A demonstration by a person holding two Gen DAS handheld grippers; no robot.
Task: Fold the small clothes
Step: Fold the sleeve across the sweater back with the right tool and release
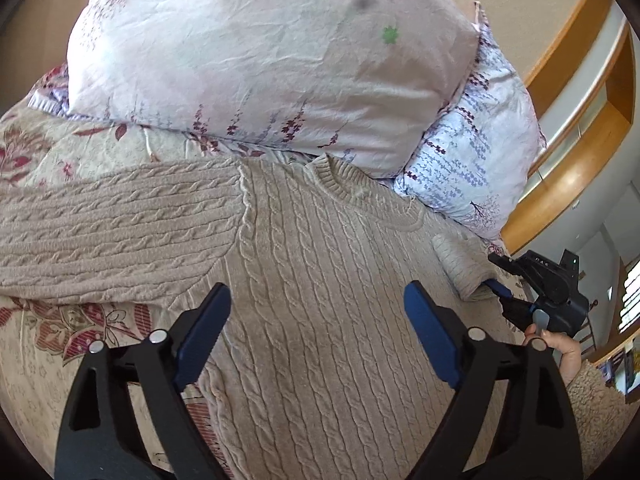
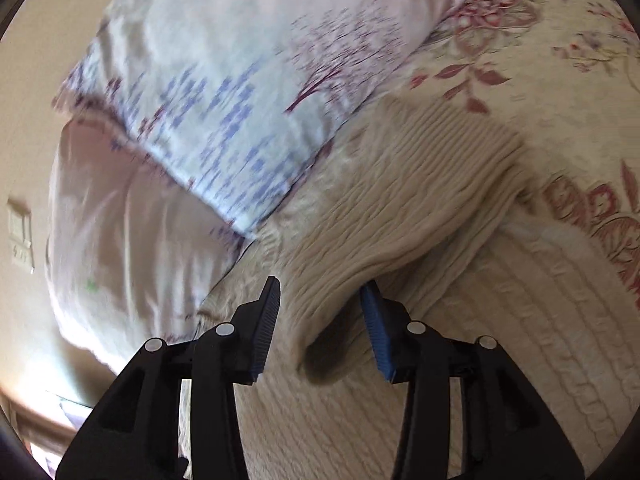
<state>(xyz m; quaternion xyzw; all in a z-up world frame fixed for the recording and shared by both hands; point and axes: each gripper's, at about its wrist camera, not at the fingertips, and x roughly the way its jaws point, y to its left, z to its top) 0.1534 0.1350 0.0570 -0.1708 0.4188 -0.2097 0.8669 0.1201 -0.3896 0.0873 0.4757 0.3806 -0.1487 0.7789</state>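
Observation:
A beige cable-knit sweater [image 1: 312, 264] lies flat on the bed, neck toward the pillows, one sleeve stretched out to the left. My left gripper [image 1: 316, 320] is open and empty, hovering over the sweater's body. My right gripper [image 2: 320, 320] is open, with the sweater's other sleeve [image 2: 404, 208] lying between its fingers; the sleeve is folded in over the body. The right gripper also shows in the left wrist view [image 1: 516, 300] at the sweater's right edge, next to the rolled sleeve.
Two floral pillows [image 1: 256, 52] [image 1: 472, 160] are stacked just beyond the sweater's neck. The floral bedspread [image 1: 48, 340] lies under everything. Wooden shelving [image 1: 580, 120] stands to the right of the bed. A wall switch [image 2: 18, 232] is on the left.

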